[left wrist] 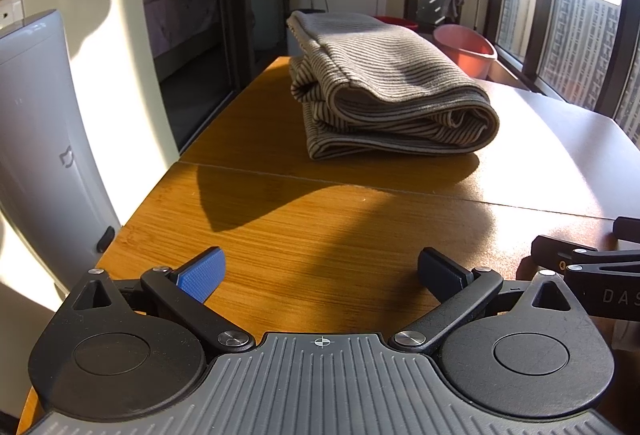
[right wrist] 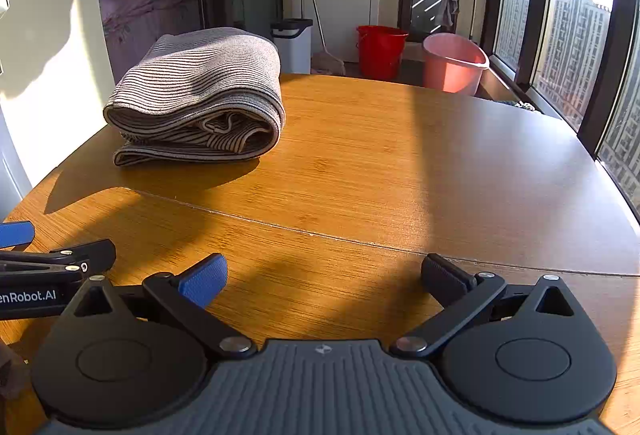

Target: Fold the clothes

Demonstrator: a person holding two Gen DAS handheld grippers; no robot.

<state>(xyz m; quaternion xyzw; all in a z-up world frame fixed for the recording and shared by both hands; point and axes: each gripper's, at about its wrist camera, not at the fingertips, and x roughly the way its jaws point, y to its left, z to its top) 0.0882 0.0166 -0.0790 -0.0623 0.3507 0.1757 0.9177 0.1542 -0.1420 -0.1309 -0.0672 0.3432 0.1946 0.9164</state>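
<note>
Lying folded in several layers on the far part of the wooden table [right wrist: 380, 163], the striped garment [right wrist: 200, 95] rests beyond the seam [right wrist: 280, 223] that crosses the tabletop, its rolled edge turned toward the cameras. Nearer than the seam, the left gripper [left wrist: 320, 271] and the right gripper [right wrist: 324, 275] hover side by side above the bare wood, each with fingers spread wide and holding nothing, well apart from the garment. Beyond the table's far edge stand a pink basin [right wrist: 454, 63], a red bucket [right wrist: 380, 51] and a white bin [right wrist: 292, 43].
</note>
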